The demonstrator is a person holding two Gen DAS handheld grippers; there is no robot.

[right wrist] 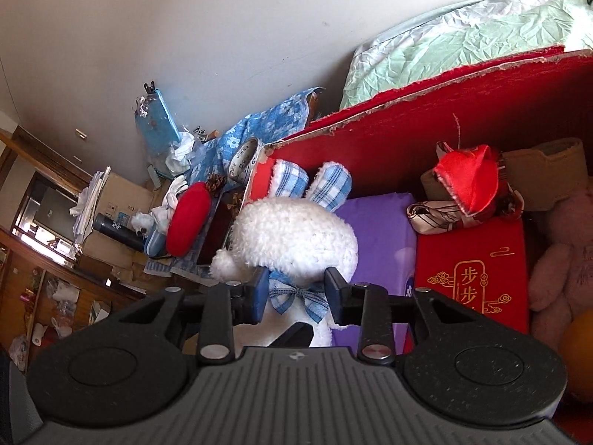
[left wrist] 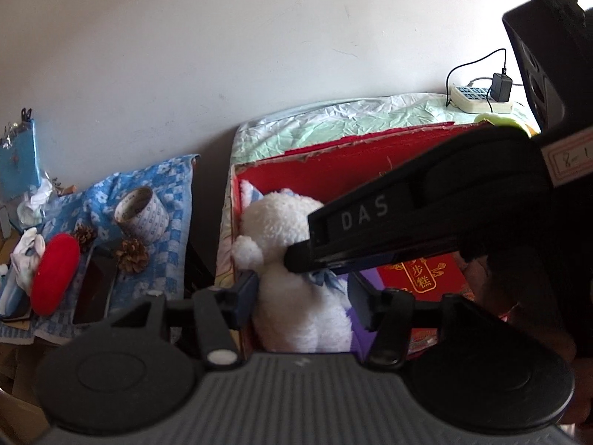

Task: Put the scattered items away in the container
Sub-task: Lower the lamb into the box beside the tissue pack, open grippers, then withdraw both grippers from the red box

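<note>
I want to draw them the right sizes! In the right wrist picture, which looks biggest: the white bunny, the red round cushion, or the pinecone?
Biggest to smallest, as they look:
1. white bunny, though it is nearest the camera, which makes it look bigger
2. red round cushion
3. pinecone, clearly the smallest

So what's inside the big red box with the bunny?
Inside the red box are the white bunny, a purple pack, a red gift box, a red cloth hat and a pink plush. Whatever lies beneath them is covered.
</note>
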